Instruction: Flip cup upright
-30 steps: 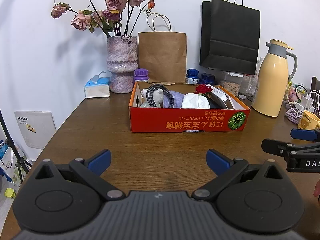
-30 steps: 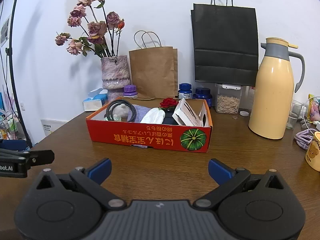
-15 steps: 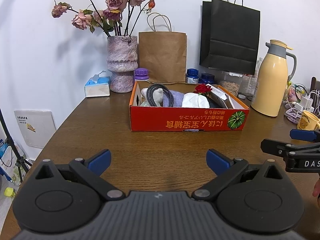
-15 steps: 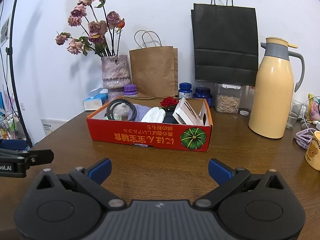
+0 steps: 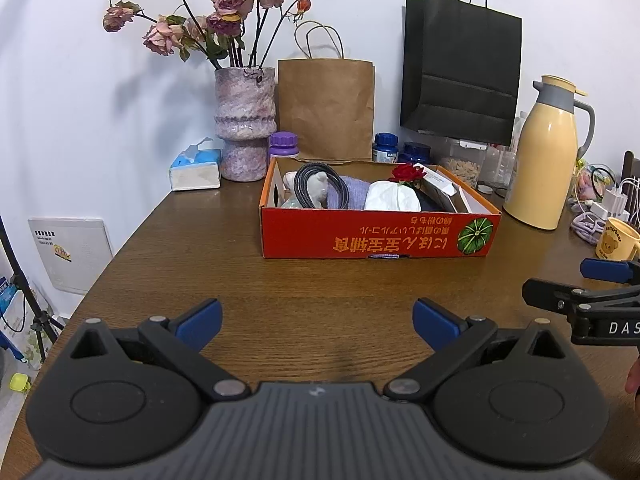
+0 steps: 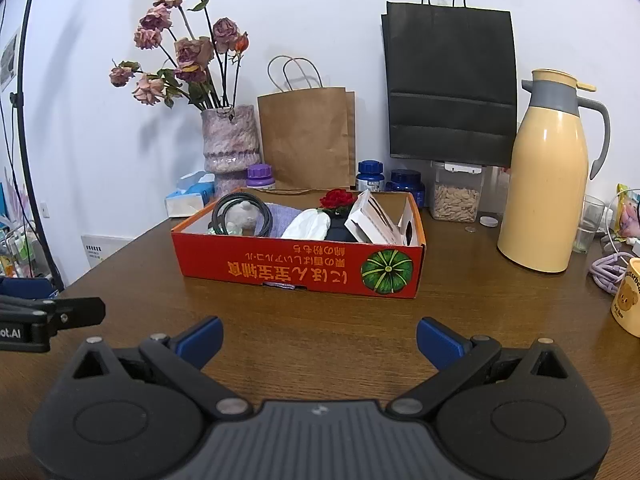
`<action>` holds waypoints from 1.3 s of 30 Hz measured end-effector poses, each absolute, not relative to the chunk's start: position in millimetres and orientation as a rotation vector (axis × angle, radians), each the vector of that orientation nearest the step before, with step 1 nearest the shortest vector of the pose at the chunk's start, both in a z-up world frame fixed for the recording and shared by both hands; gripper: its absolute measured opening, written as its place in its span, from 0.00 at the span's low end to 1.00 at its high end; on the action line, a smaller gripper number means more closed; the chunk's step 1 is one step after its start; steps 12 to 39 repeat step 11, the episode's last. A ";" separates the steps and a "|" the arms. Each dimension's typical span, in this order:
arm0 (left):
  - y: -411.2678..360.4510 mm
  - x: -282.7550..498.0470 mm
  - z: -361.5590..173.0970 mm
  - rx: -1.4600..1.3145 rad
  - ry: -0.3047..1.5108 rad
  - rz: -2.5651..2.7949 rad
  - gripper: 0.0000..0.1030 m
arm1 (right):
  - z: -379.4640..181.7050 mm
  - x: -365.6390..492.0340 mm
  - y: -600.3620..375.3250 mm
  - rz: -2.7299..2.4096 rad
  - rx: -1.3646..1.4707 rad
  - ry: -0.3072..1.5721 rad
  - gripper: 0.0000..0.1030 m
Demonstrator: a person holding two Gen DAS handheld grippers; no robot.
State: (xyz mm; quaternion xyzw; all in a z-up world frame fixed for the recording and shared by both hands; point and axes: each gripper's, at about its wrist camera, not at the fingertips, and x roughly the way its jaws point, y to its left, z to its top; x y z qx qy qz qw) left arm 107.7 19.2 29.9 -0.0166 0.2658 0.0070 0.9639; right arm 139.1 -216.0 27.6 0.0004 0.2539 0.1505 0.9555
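Left wrist view: the left gripper (image 5: 316,322) fills the lower frame, blue fingertips spread wide over the bare wooden table (image 5: 224,264), gripping nothing. At right edge, the right gripper (image 5: 560,286) enters; in its own view (image 6: 318,338) its fingers are likewise spread and empty. Mid-frame, a red cardboard box (image 5: 376,236). The yellow bear cup (image 5: 614,240), mouth upward, sits at the right edge beside a yellow thermos (image 5: 550,160).

Lived-in home, dining or side table against a white wall. Shown by: wooden table (image 5: 224,264), vase (image 5: 245,120) of dried roses (image 5: 208,28), tissue box (image 5: 195,169), paper shopping bags (image 6: 308,136), yellow thermos jug (image 6: 548,184), bear mug (image 6: 630,298), red cardboard box (image 6: 298,268) of household odds and ends, charging cables (image 5: 588,226).
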 end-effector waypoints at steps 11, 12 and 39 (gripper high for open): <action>21.6 109.1 28.8 -0.037 0.543 0.003 1.00 | 23.0 142.8 -214.9 0.305 -0.006 0.529 1.00; 21.6 109.1 28.8 -0.037 0.543 0.003 1.00 | 23.0 142.8 -214.9 0.305 -0.006 0.529 1.00; 21.6 109.1 28.8 -0.037 0.543 0.003 1.00 | 23.0 142.8 -214.9 0.305 -0.006 0.529 1.00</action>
